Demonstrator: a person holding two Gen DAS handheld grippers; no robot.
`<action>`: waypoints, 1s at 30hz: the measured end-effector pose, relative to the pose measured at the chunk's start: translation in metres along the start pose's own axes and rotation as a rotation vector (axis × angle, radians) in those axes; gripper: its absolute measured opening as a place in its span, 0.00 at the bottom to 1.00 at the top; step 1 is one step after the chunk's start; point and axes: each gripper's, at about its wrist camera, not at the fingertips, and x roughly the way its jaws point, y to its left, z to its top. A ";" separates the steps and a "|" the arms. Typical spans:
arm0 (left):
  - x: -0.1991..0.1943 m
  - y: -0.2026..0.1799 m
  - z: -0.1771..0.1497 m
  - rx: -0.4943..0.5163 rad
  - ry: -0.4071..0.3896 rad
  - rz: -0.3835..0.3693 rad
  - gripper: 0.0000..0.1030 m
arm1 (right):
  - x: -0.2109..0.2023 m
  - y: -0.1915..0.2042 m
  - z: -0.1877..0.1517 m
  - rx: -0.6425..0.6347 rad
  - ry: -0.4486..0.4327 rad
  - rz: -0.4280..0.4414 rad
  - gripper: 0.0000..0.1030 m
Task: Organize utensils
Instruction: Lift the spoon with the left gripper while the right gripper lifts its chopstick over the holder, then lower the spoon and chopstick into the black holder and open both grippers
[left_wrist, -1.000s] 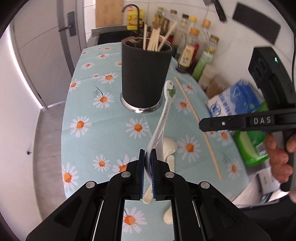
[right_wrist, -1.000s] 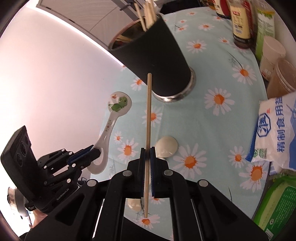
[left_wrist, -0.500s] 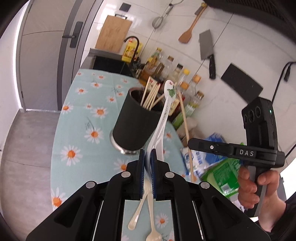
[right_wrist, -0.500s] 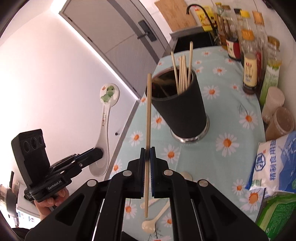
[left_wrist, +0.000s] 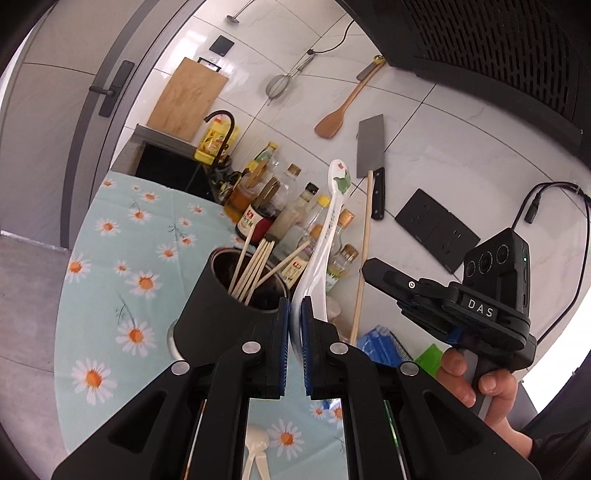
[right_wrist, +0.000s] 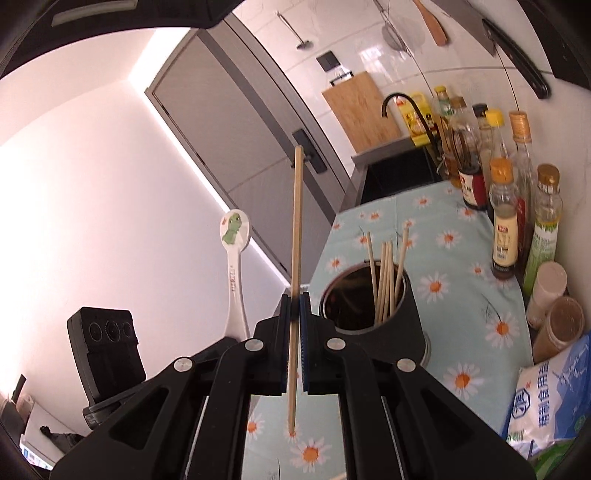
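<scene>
My left gripper (left_wrist: 294, 321) is shut on a white ceramic spoon (left_wrist: 328, 229) with a green frog print, held upright above the table beside the black utensil holder (left_wrist: 221, 317). The spoon also shows in the right wrist view (right_wrist: 235, 258). My right gripper (right_wrist: 294, 314) is shut on a single wooden chopstick (right_wrist: 296, 236), held upright left of the holder (right_wrist: 384, 325). The chopstick also shows in the left wrist view (left_wrist: 364, 251). Several chopsticks (right_wrist: 386, 277) stand in the holder. A cream spoon (left_wrist: 255, 443) lies on the daisy tablecloth (left_wrist: 122, 280).
Sauce bottles (right_wrist: 504, 229) line the wall side of the table. A salt bag (right_wrist: 550, 391) and two lidded jars (right_wrist: 554, 317) sit at the right. A sink with a black tap (right_wrist: 402, 107) is behind. A cleaver (left_wrist: 371, 155) and a wooden spatula (left_wrist: 340, 114) hang on the wall.
Both grippers have lifted and tilted up, carrying the spoon and the chopstick from low over the table to above the holder's rim level.
</scene>
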 end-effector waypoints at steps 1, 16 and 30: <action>0.000 0.000 0.002 0.003 -0.012 -0.006 0.05 | -0.001 0.002 0.004 -0.001 -0.014 -0.001 0.06; 0.051 0.012 0.042 0.089 -0.083 0.022 0.05 | 0.033 -0.009 0.044 -0.086 -0.166 -0.040 0.06; 0.094 0.035 0.037 0.108 -0.044 0.062 0.05 | 0.076 -0.039 0.037 -0.080 -0.140 -0.100 0.06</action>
